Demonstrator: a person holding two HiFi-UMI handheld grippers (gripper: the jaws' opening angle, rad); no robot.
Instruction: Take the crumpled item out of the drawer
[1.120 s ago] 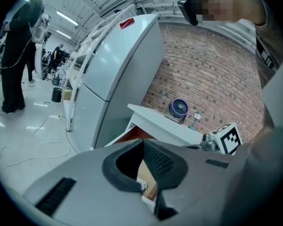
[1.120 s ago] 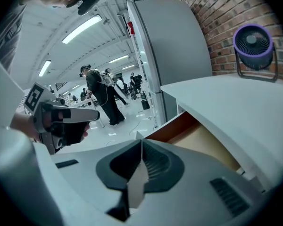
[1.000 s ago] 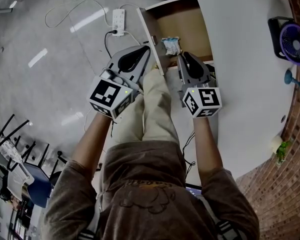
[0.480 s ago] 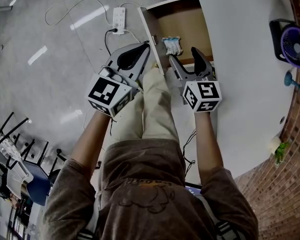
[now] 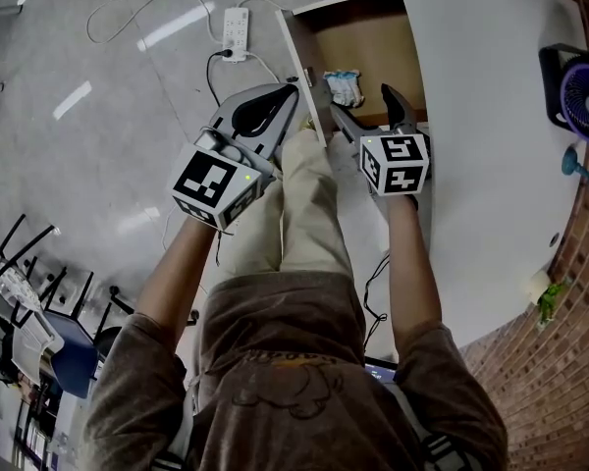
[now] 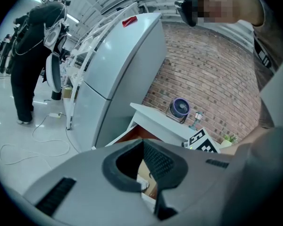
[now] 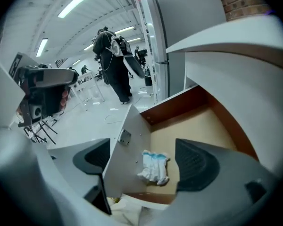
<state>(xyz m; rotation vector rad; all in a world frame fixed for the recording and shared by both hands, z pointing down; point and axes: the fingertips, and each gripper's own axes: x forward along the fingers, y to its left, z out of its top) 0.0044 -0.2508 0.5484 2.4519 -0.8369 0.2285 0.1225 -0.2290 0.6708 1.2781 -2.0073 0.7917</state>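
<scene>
The drawer (image 5: 363, 45) stands pulled out from under the white table, its brown floor showing. A crumpled white and blue item (image 5: 345, 86) lies on that floor close to the white drawer front (image 5: 299, 77). My right gripper (image 5: 363, 101) hovers just short of the item, its jaws opening wide with nothing pressed between them. In the right gripper view the crumpled item (image 7: 154, 167) lies ahead between the two pads, apart from both; the drawer front (image 7: 127, 159) rises near the left pad. My left gripper (image 5: 293, 94) is shut, outside the drawer front, over my knee.
A fan (image 5: 581, 86) stands on the white table (image 5: 491, 135) at the right. A power strip (image 5: 234, 39) with cables lies on the floor beyond the drawer. A person in dark clothes (image 7: 114, 60) stands far back. A grey fridge (image 6: 118, 69) rises behind the table.
My right gripper's jaws have spread from nearly shut to wide apart, and the gripper has moved forward towards the drawer. The left gripper has barely moved.
</scene>
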